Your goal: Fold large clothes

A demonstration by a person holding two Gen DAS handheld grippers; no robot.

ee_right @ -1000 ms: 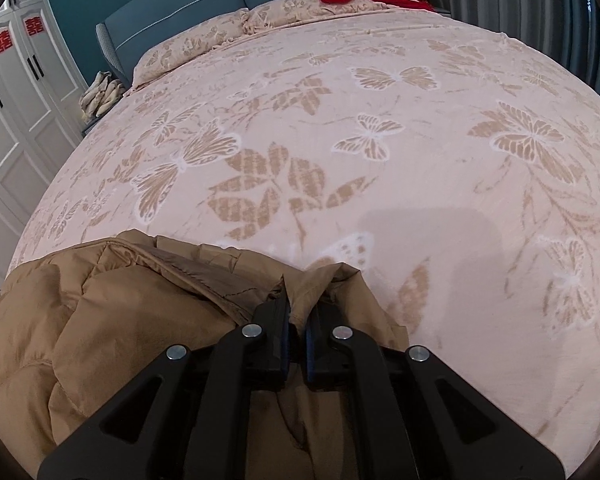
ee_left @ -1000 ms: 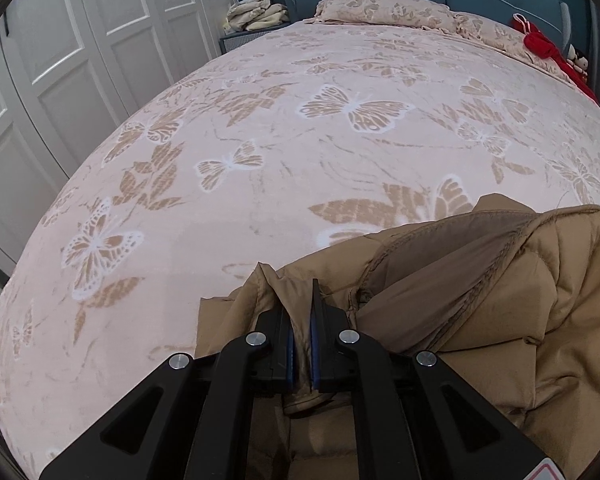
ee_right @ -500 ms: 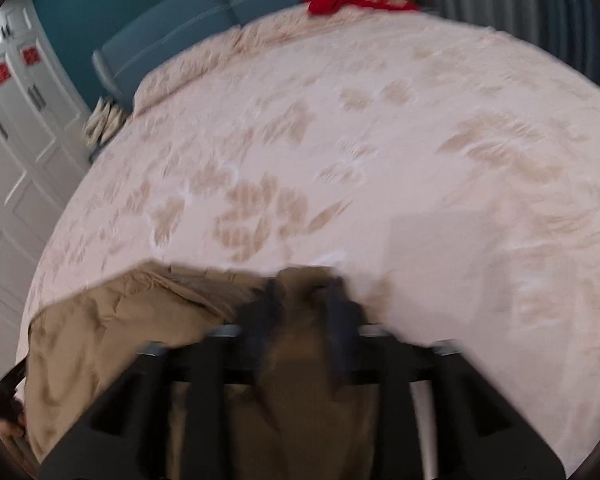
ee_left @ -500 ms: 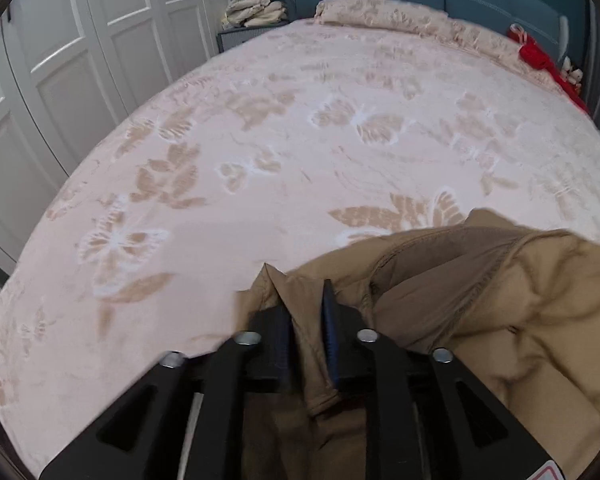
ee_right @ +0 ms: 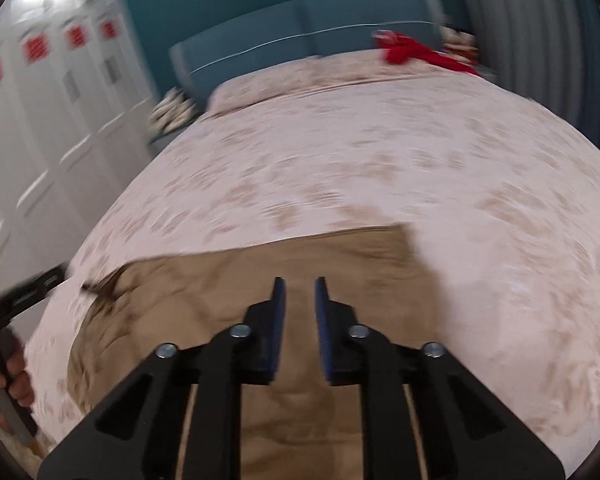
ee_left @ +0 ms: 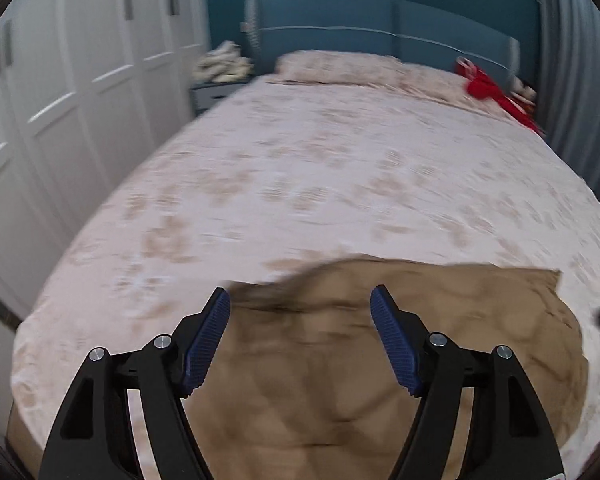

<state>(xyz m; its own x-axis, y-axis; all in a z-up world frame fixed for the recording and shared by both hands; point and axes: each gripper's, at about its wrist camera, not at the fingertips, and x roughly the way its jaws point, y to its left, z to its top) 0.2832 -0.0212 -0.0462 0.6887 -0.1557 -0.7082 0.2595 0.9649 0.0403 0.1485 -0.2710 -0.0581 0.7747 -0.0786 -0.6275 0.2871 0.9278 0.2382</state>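
On the bed (ee_left: pixel 300 184), the tan jacket (ee_left: pixel 340 360) lies flat beneath wide-open left gripper (ee_left: pixel 300 300) and narrowly parted, empty right gripper (ee_right: pixel 300 284).

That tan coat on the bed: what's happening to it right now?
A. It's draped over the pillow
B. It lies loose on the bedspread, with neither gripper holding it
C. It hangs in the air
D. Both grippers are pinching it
B: the tan coat lies flat on the bedspread, and both the left gripper and the right gripper have nothing between their fingers.
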